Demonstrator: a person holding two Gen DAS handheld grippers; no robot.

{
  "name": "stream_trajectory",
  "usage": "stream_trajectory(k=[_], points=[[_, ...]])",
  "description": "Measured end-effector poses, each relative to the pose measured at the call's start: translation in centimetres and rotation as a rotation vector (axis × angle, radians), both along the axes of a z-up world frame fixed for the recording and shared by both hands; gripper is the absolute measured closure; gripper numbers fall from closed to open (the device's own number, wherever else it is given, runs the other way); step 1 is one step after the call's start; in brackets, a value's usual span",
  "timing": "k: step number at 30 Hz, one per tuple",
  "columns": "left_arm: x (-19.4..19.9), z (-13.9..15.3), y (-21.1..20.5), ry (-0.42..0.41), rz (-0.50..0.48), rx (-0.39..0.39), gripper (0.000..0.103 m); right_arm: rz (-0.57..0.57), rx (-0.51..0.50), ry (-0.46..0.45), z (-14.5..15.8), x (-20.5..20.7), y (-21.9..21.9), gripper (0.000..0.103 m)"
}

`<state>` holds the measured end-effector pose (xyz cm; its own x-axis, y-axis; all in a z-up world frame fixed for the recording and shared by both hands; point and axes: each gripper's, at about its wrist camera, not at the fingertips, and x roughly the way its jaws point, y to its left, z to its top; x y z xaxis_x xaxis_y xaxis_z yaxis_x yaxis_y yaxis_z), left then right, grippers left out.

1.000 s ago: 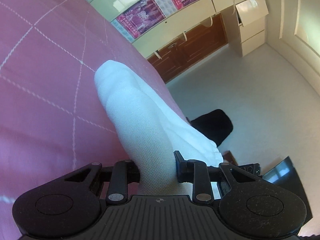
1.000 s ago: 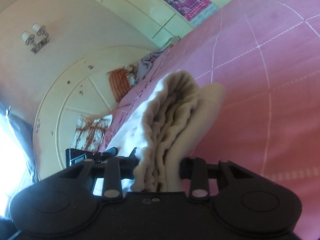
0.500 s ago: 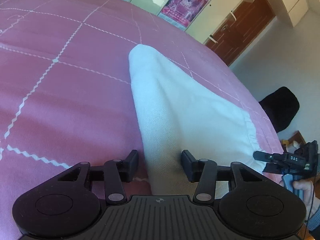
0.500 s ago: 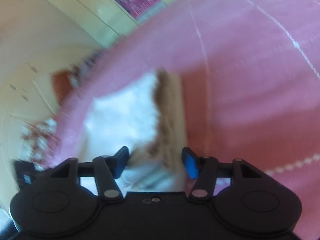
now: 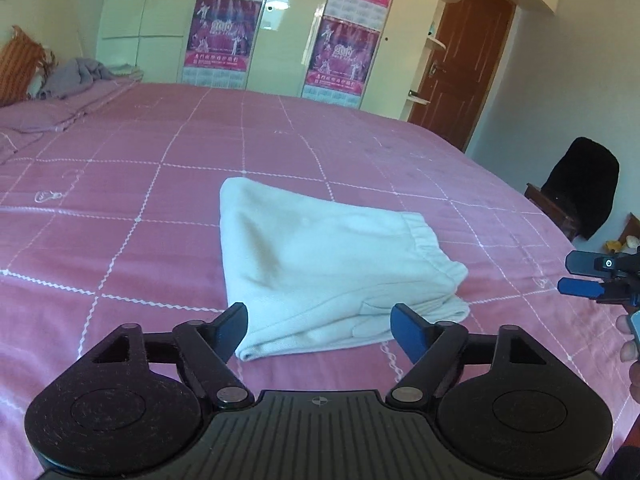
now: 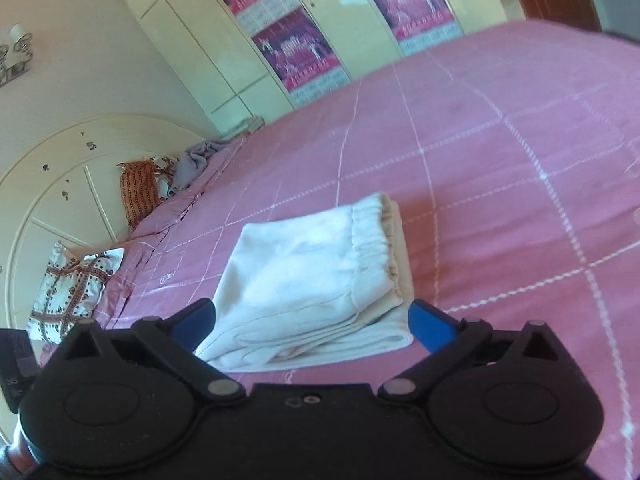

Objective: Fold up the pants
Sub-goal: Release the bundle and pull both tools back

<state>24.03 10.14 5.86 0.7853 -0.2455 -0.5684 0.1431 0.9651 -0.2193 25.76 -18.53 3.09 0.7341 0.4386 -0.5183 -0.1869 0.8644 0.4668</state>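
Note:
White pants [image 5: 320, 264] lie folded into a compact stack on the pink bedspread [image 5: 120, 184], elastic waistband on the right side. My left gripper [image 5: 320, 330] hovers just short of the stack's near edge; its jaws are opening, with nothing between the pads. In the right wrist view the same pants [image 6: 312, 280] show their layered edges toward me. My right gripper [image 6: 314, 324] is pulled back from them, jaws opening wide and clear of the cloth. The right gripper's tips [image 5: 588, 276] also show at the left view's right edge, with a hand behind.
Pillows and crumpled clothes [image 5: 76, 76] lie at the bed's head by a cream headboard [image 6: 48, 184]. A wardrobe with pink posters [image 5: 340, 52] stands beyond the bed, a brown door [image 5: 460, 52] to its right. A black-draped chair [image 5: 580, 188] sits off the bed's right edge.
Both grippers held the folded pants a second ago; they let go, opened and drew back and up. The pants now lie flat on the bed.

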Motion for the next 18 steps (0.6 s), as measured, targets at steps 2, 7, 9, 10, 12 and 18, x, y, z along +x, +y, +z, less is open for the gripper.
stream_trajectory(k=[2, 7, 9, 10, 12, 18], points=[[-2.9, 0.9, -1.3, -0.030, -0.010, 0.045, 0.009, -0.018, -0.052, -0.042, 1.5, -3.0, 0.6, 0.000], [-10.0, 3.0, -2.8, -0.077, -0.012, 0.057, 0.002, -0.053, -0.193, -0.117, 4.6, -9.7, 1.9, 0.000], [-12.7, 4.2, -3.2, -0.098, -0.013, 0.047, 0.001, -0.065, -0.218, -0.136, 5.8, -12.6, 2.4, 0.000], [-14.0, 4.8, -3.3, -0.110, -0.010, 0.034, 0.000, -0.072, -0.230, -0.148, 6.3, -13.9, 2.8, 0.000], [-16.6, 5.7, -3.5, -0.120, -0.016, 0.004, 0.000, -0.083, -0.255, -0.178, 7.1, -16.5, 3.5, 0.000], [-22.1, 6.2, -3.7, -0.130, 0.002, 0.029, 0.000, -0.132, -0.301, -0.186, 7.1, -21.7, 4.6, 0.000]])
